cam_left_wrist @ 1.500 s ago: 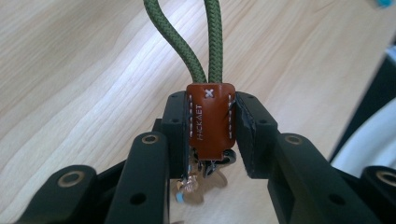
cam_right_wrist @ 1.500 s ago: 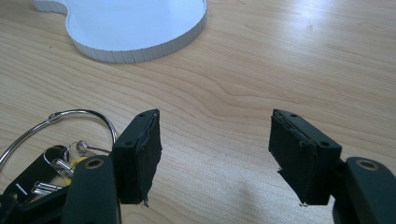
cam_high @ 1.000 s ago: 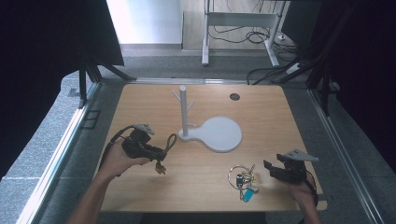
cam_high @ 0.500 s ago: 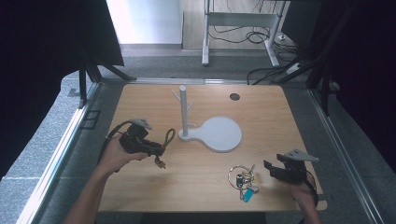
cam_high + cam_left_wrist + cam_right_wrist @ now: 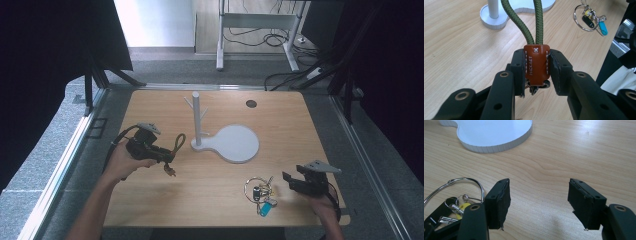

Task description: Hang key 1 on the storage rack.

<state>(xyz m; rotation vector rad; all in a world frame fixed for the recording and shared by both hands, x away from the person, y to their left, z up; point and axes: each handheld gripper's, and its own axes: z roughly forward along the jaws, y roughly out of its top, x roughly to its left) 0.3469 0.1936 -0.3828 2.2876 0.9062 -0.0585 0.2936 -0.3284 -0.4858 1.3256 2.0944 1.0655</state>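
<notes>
The left gripper [image 5: 537, 72] has its 2 jaws clenched on the brown leather tab of a green braided cord loop [image 5: 536, 67], held just above the light wooden tabletop [image 5: 210, 195] a little left of the white peg stand with its round flat base [image 5: 197, 120]. The right gripper [image 5: 539, 202] rests low near the tabletop's right front corner with its jaws spread wide and empty, just beside a metal key ring with black, yellow and blue tags [image 5: 260, 192].

The right gripper [image 5: 540, 205] hangs open over the wooden table [image 5: 574, 152], a key ring [image 5: 456, 186] beside its jaw, possibly touching.
</notes>
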